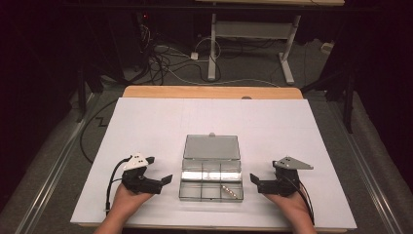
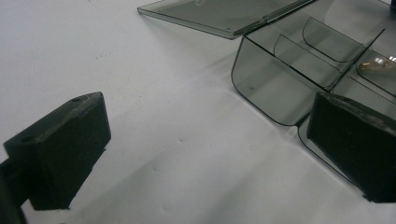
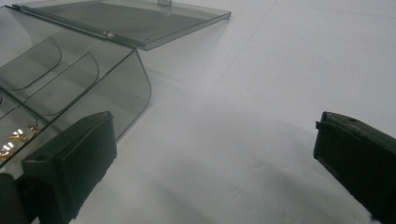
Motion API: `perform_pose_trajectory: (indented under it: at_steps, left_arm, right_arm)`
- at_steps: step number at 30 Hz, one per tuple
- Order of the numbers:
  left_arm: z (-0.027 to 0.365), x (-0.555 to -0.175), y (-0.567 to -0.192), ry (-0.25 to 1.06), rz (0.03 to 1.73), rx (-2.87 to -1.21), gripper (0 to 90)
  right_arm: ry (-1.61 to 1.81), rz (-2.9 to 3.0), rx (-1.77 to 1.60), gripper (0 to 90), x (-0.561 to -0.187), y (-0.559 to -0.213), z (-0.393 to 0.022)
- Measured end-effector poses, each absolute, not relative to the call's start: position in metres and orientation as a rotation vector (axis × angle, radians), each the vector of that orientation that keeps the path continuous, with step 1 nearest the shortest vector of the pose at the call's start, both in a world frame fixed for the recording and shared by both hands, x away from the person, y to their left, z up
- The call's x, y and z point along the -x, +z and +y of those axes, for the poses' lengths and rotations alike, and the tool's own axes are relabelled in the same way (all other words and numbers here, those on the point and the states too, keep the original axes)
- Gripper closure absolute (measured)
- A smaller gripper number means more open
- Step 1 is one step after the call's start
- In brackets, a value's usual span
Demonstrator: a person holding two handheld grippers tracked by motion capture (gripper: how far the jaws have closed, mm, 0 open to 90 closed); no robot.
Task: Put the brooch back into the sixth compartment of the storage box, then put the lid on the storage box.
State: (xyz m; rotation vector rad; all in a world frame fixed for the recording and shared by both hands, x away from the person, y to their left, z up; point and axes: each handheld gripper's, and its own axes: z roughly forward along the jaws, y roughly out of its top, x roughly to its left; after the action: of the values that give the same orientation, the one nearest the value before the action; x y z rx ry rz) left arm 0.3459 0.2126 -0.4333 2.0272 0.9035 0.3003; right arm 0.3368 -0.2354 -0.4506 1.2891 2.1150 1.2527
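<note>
A clear plastic compartment box (image 1: 211, 184) sits on the white table top (image 1: 146, 122), its lid (image 1: 211, 147) folded flat behind it. Several small gold pieces (image 1: 229, 191) lie in its front right compartment. My left gripper (image 1: 159, 169) rests left of the box, open, holding nothing. My right gripper (image 1: 264, 170) rests right of the box, also open and holding nothing. In the left gripper view the box (image 2: 280, 70) and lid (image 2: 219, 14) lie ahead to the right, with gold pieces (image 2: 378, 65) at the edge. In the right gripper view the box (image 3: 70, 84), lid (image 3: 126, 18) and gold pieces (image 3: 16, 137) lie to the left.
The white sheet covers a wooden table (image 1: 209, 91). Beyond it, on the dark floor, are cables (image 1: 165, 63) and the white legs of another desk (image 1: 212, 48). The person's hands (image 1: 124, 202) come in at the table's front edge.
</note>
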Motion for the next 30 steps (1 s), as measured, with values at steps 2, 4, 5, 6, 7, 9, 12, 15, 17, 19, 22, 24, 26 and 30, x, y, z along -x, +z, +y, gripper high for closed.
perform_pose_trajectory:
  at_steps: [2, 4, 5, 6, 7, 9, 12, 15, 17, 19, 22, 24, 26, 30]
  left_arm:
    - [0.210, -0.351, -0.433, 0.306, 0.901, -2.031, 0.0]
    - [0.207, -0.356, -0.433, 0.297, 0.905, -2.025, 0.0]
    - [0.206, -0.359, -0.433, 0.288, 0.910, -2.022, 0.0]
    - [0.204, -0.361, -0.433, 0.282, 0.914, -2.020, 0.0]
    - [0.203, -0.363, -0.433, 0.283, 0.912, -2.021, 0.0]
    - [0.201, -0.367, -0.432, 0.281, 0.908, -2.018, 0.0]
    - [0.196, -0.375, -0.430, 0.274, 0.901, -2.029, 0.0]
    - [0.190, -0.382, -0.424, 0.270, 0.890, -2.042, 0.0]
    - [0.186, -0.386, -0.421, 0.275, 0.892, -2.049, 0.0]
    - [0.184, -0.390, -0.418, 0.276, 0.889, -2.052, 0.0]
    - [0.184, -0.395, -0.417, 0.274, 0.892, -2.034, 0.0]
    - [0.184, -0.399, -0.417, 0.276, 0.901, -2.032, 0.0]
    - [0.185, -0.401, -0.417, 0.274, 0.904, -2.028, 0.0]
    - [0.185, -0.406, -0.416, 0.266, 0.915, -2.019, 0.0]
  right_arm:
    - [1.255, 2.111, -1.294, 0.2, -0.338, -0.450, -0.234]
    - [1.249, 2.115, -1.292, 0.2, -0.339, -0.450, -0.233]
    - [1.247, 2.117, -1.285, 0.2, -0.340, -0.450, -0.232]
    - [1.246, 2.117, -1.282, 0.2, -0.340, -0.450, -0.231]
    - [1.240, 2.111, -1.287, 0.2, -0.341, -0.450, -0.231]
    - [1.243, 2.106, -1.281, 0.2, -0.343, -0.450, -0.230]
    - [1.254, 2.099, -1.288, 0.2, -0.346, -0.448, -0.230]
    - [1.264, 2.092, -1.286, 0.2, -0.348, -0.446, -0.228]
    - [1.272, 2.089, -1.288, 0.2, -0.349, -0.443, -0.227]
    - [1.276, 2.086, -1.275, 0.2, -0.353, -0.440, -0.225]
    - [1.279, 2.076, -1.278, 0.2, -0.358, -0.435, -0.223]
    - [1.288, 2.075, -1.273, 0.2, -0.362, -0.432, -0.222]
    - [1.294, 2.072, -1.274, 0.2, -0.366, -0.430, -0.221]
    - [1.307, 2.071, -1.275, 0.2, -0.373, -0.426, -0.218]
